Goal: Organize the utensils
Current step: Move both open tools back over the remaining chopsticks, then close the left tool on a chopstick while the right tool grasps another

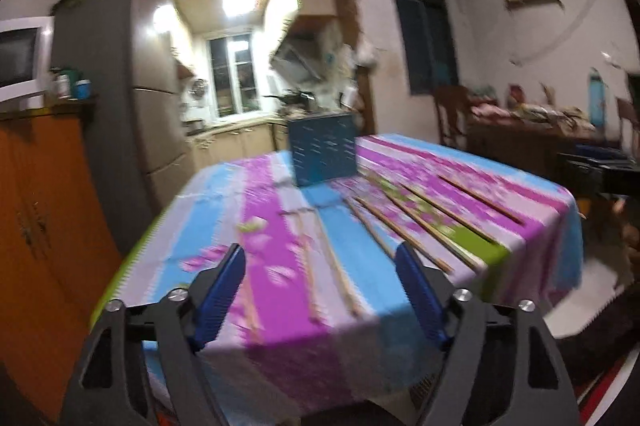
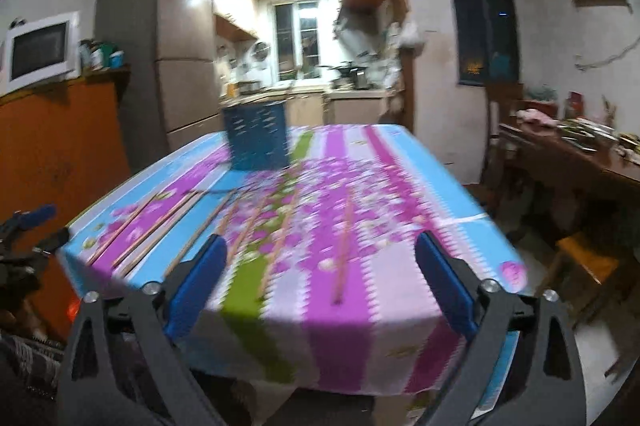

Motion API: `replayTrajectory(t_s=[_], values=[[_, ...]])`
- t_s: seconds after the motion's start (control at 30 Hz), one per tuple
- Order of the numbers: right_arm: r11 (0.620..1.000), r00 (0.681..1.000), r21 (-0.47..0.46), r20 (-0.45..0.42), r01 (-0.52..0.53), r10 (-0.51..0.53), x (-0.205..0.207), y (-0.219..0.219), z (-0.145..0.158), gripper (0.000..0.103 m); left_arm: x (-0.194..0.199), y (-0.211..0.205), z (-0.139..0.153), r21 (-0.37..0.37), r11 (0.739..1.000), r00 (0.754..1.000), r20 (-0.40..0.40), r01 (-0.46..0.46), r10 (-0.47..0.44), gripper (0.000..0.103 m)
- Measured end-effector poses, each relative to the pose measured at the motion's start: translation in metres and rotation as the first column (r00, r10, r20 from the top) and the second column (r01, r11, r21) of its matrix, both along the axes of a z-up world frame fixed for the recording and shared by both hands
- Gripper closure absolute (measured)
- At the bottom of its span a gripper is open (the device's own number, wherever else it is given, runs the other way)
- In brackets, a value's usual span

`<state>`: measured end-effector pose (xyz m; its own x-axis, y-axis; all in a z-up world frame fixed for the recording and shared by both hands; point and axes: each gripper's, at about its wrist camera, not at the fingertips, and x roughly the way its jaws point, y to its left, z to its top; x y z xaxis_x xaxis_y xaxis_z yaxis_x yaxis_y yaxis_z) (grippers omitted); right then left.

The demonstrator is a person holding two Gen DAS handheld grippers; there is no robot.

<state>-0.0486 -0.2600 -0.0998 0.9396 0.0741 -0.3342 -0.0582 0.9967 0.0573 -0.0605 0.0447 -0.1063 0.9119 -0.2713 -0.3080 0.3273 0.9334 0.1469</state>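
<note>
Left wrist view. Left gripper (image 1: 320, 290) hovers over the near edge of the counter (image 1: 280, 314), fingers (image 1: 224, 290) spread wide and holding nothing. The counter carries a striped cloth of blue, purple and green. Chopsticks (image 1: 404, 226) lie loose on the cloth, fanned out from the centre toward the right; two more sticks (image 1: 324, 266) lie between the fingers, farther off. A blue slotted holder (image 1: 324, 150) stands upright at the far edge of the counter, well apart from the gripper. An orange cabinet (image 1: 44, 218) stands at left, with a microwave (image 1: 20, 58) on it. A fridge (image 1: 132, 86) stands beside the doorway into the lit kitchen. The picture is blurred, so the number of sticks cannot be told exactly.

Right wrist view. Right gripper (image 2: 320, 278) hovers at the near edge of the counter (image 2: 360, 346), fingers (image 2: 444, 286) released and wide apart, grasping nothing. Chopsticks (image 2: 244, 230) lie scattered on the cloth ahead, most of them left of centre; one stick (image 2: 344, 250) lies apart, between the fingers. The holder (image 2: 258, 138) stands upright at the far left part of the counter, apart from all the sticks. The left gripper (image 2: 34, 226) shows at the left border, beside the counter corner. A dark side table (image 2: 568, 154) with clutter stands at right, and a stool (image 2: 584, 262) stands near the counter's right edge.
</note>
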Motion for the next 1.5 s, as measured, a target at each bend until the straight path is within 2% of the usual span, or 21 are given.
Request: replayTrajectory(t_s=[0.07, 0.1, 0.17, 0.23, 0.3, 0.37, 0.4, 0.47, 0.5, 0.67, 0.9, 0.93, 1.03, 1.13, 1.33, 1.5], values=[[0.998, 0.999, -0.032, -0.004, -0.049, 0.049, 0.001, 0.019, -0.005, 0.030, 0.003, -0.007, -0.010, -0.011, 0.999, 0.999, -0.041, 0.030, -0.030, 0.036], [0.993, 0.995, -0.061, -0.008, -0.097, 0.097, 0.006, 0.034, -0.007, 0.041, 0.006, -0.009, -0.017, -0.013, 1.000, 0.998, -0.065, 0.023, -0.024, 0.037], [0.981, 0.987, -0.106, -0.015, -0.160, 0.160, 0.012, 0.058, -0.008, 0.052, 0.011, -0.011, -0.026, 0.001, 1.000, 0.997, -0.083, 0.002, -0.002, 0.044], [0.968, 0.977, -0.135, -0.035, -0.213, 0.211, 0.018, 0.076, -0.011, 0.071, 0.009, -0.014, -0.034, 0.029, 0.999, 0.996, -0.089, -0.015, 0.018, 0.047], [0.955, 0.965, -0.144, -0.067, -0.261, 0.254, 0.025, 0.092, -0.018, 0.082, 0.006, -0.011, -0.036, 0.027, 0.999, 0.996, -0.083, -0.034, 0.036, 0.049], [0.946, 0.956, -0.147, -0.096, -0.289, 0.277, 0.032, 0.103, -0.024, 0.089, 0.003, -0.003, -0.039, 0.009, 0.998, 0.994, -0.084, -0.064, 0.065, 0.056], [0.942, 0.950, -0.144, -0.118, -0.304, 0.289, 0.036, 0.110, -0.029, 0.090, 0.003, 0.004, -0.042, -0.005, 0.996, 0.992, -0.091, -0.087, 0.086, 0.059], [0.940, 0.946, -0.142, -0.144, -0.309, 0.289, 0.041, 0.117, -0.036, 0.090, 0.002, 0.014, -0.045, -0.024, 0.994, 0.988, -0.111, -0.106, 0.103, 0.079], [0.941, 0.947, -0.149, -0.156, -0.303, 0.281, 0.044, 0.120, -0.040, 0.090, 0.003, 0.018, -0.046, -0.029, 0.993, 0.986, -0.121, -0.115, 0.111, 0.081], [0.949, 0.946, -0.144, -0.209, -0.280, 0.248, 0.059, 0.124, -0.055, 0.090, 0.003, 0.028, -0.053, -0.043, 0.991, 0.984, -0.130, -0.125, 0.119, 0.082], [0.956, 0.945, -0.131, -0.234, -0.262, 0.228, 0.067, 0.126, -0.060, 0.091, 0.006, 0.026, -0.056, -0.042, 0.994, 0.989, -0.115, -0.101, 0.095, 0.082], [0.957, 0.944, -0.120, -0.237, -0.264, 0.231, 0.069, 0.125, -0.059, 0.095, 0.007, 0.025, -0.055, -0.042, 0.995, 0.990, -0.111, -0.093, 0.088, 0.082], [0.961, 0.938, -0.072, -0.249, -0.267, 0.242, 0.071, 0.121, -0.058, 0.096, 0.008, 0.016, -0.050, -0.028, 0.998, 0.996, -0.078, -0.053, 0.051, 0.082], [0.964, 0.933, 0.017, -0.245, -0.266, 0.262, 0.074, 0.108, -0.052, 0.097, 0.012, 0.006, -0.048, -0.009, 1.000, 0.998, -0.065, -0.015, 0.015, 0.082], [0.963, 0.942, 0.108, -0.204, -0.248, 0.265, 0.073, 0.089, -0.032, 0.097, 0.030, -0.017, -0.050, 0.051, 0.998, 0.997, -0.070, 0.033, -0.030, 0.082], [0.958, 0.945, 0.143, -0.178, -0.249, 0.273, 0.069, 0.082, -0.024, 0.097, 0.049, -0.031, -0.059, 0.092, 0.996, 0.994, -0.105, 0.020, -0.011, 0.082]])
